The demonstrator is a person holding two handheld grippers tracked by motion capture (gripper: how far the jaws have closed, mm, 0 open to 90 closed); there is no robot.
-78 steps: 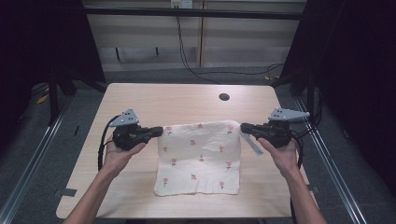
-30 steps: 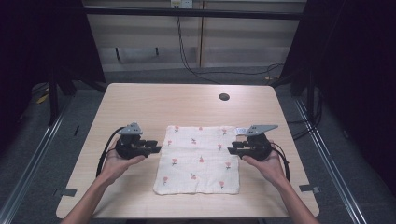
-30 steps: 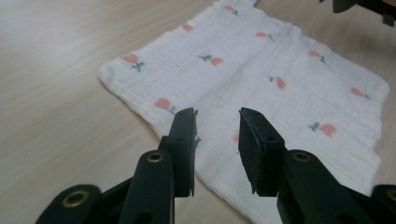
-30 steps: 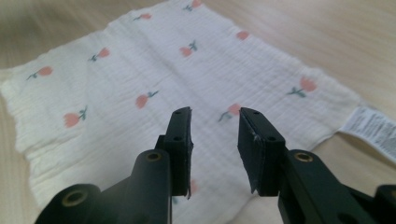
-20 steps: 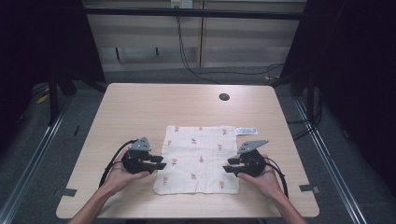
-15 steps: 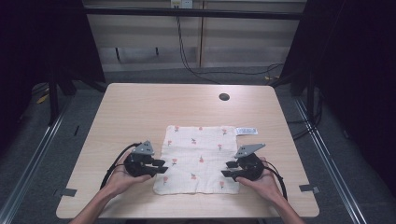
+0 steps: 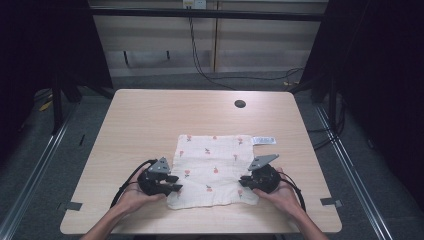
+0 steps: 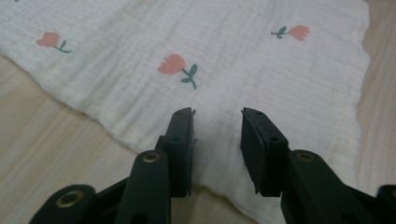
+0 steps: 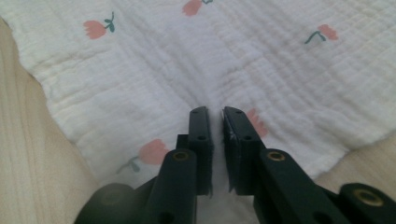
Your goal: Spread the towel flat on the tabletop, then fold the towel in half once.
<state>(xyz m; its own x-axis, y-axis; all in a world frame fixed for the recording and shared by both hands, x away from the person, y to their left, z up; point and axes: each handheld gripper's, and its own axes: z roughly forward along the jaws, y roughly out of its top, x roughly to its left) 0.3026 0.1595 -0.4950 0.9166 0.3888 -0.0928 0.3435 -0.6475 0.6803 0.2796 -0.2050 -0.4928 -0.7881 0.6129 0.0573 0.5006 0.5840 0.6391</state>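
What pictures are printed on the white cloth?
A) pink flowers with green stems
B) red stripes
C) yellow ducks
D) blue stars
A: the cloth carries small pink tulip-like flowers with green stems and leaves, scattered across its white weave.

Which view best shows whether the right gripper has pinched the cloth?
The right gripper view: the right gripper has just closed, pinching a fold of cloth. The high view shows it at the cloth's near right corner, jaws hidden.

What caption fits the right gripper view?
Right hand-held gripper pinching a fold of the flower-print cloth on the table.
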